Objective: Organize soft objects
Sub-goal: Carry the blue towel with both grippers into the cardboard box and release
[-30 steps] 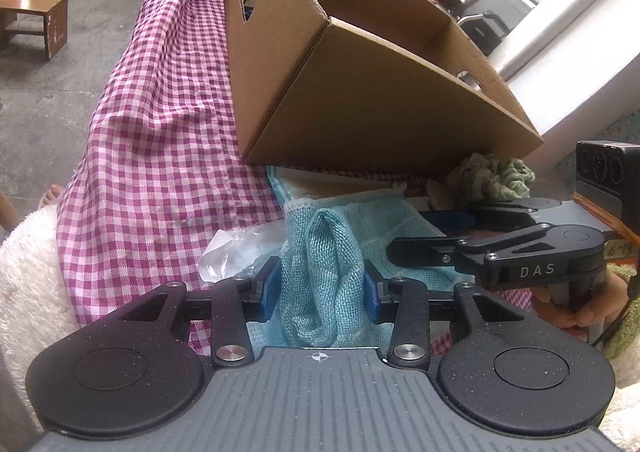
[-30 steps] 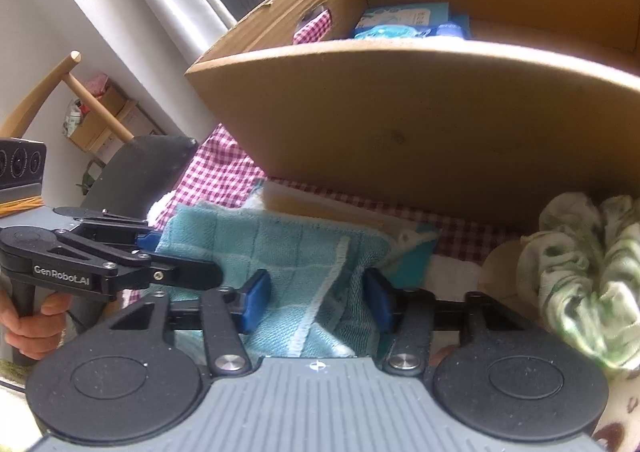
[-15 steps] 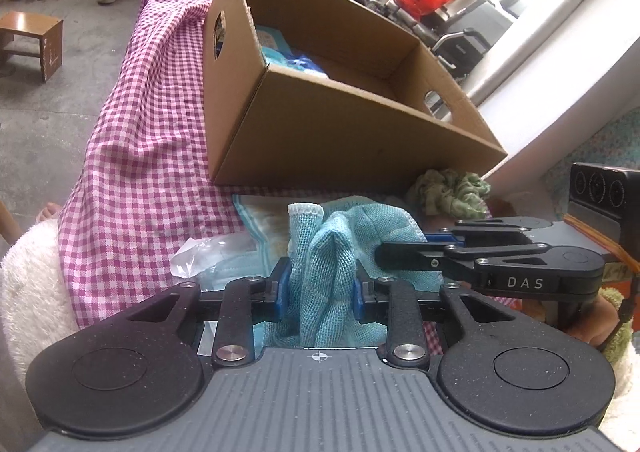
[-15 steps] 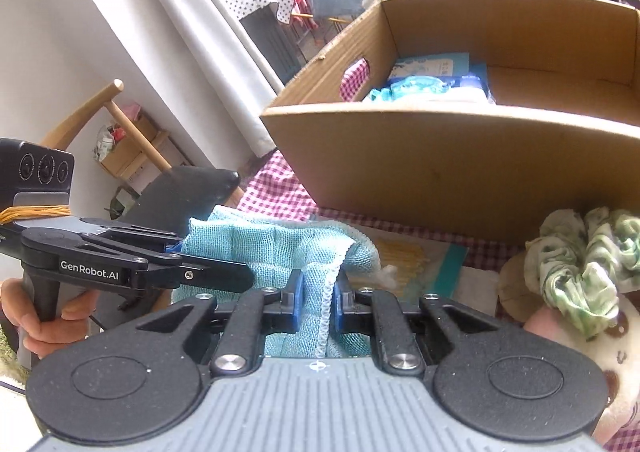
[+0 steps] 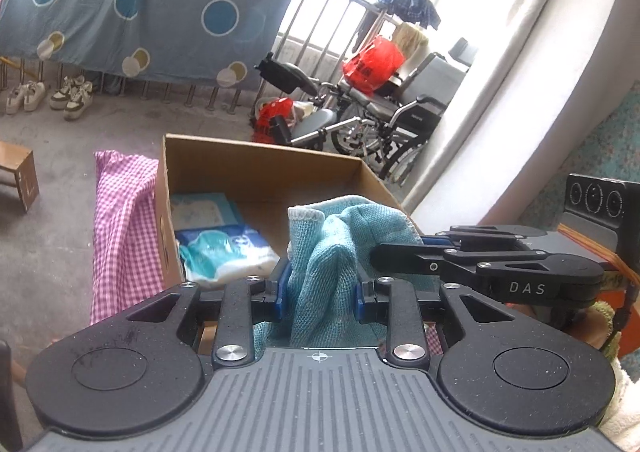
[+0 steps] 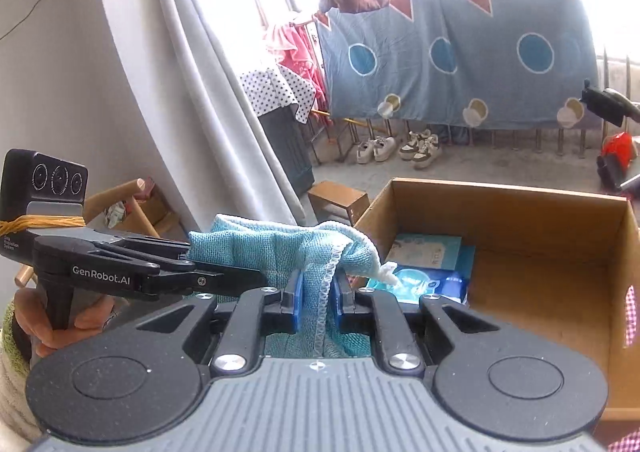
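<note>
A teal knitted towel (image 5: 328,252) hangs bunched between both grippers, raised above the table. My left gripper (image 5: 319,292) is shut on one bunch of it, blue pads pressing the cloth. My right gripper (image 6: 316,298) is shut on the towel's (image 6: 280,252) white-stitched edge. Each gripper shows from the side in the other's view: the right gripper (image 5: 400,250) and the left gripper (image 6: 240,276). Beyond the towel stands an open cardboard box (image 5: 256,171), also the cardboard box (image 6: 520,236), holding blue and white packets (image 5: 220,248).
A pink checked cloth (image 5: 120,228) covers the table left of the box. A small wooden stool (image 6: 340,197) and shoes (image 6: 400,147) sit on the concrete floor. A wheelchair (image 5: 380,111) with red bags stands behind the box. A hand (image 6: 60,316) holds the left gripper's handle.
Both grippers closed on the teal towel and lifted it off the table. The views rose, so the box's inside and the far room now show; the green scrunchie dropped out of sight.
</note>
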### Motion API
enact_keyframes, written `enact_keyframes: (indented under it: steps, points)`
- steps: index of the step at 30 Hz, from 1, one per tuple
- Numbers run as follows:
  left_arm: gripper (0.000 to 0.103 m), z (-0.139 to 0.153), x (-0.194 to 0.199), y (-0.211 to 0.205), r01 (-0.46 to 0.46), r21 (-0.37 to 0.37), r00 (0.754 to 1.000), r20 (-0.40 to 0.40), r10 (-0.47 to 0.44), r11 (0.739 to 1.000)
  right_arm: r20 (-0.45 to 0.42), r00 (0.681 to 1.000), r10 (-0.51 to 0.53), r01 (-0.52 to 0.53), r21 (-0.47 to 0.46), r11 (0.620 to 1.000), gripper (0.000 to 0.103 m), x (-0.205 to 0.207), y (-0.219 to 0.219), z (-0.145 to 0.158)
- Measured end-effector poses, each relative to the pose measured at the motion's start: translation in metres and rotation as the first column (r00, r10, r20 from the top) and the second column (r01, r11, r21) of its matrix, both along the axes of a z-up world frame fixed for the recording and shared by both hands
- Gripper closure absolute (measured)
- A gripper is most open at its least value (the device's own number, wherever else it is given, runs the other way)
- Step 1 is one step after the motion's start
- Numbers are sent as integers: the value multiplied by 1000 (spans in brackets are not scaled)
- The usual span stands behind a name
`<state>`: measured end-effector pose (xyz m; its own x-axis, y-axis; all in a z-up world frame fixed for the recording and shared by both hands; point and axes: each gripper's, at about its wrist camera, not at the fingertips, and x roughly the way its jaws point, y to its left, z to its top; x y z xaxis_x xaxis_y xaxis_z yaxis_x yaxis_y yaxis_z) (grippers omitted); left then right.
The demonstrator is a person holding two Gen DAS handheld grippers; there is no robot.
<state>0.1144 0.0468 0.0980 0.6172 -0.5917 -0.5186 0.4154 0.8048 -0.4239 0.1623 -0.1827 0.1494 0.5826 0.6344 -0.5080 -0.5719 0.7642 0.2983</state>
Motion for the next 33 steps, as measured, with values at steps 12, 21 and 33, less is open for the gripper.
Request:
enact_keyframes:
  steps: [12, 21, 33]
  points:
    - [67, -53, 112, -40, 48, 185, 988, -156, -18, 982, -413, 911, -18, -30, -111, 993, 87, 137, 1, -97]
    - [28, -62, 111, -30, 7, 271, 981, -187, 45, 963, -628, 778, -28, -106, -175, 979, 87, 166, 12, -156]
    - [1, -36, 55, 21, -183, 181, 978, -70, 199, 966, -528, 843, -104, -36, -249, 968, 42, 156, 15, -112]
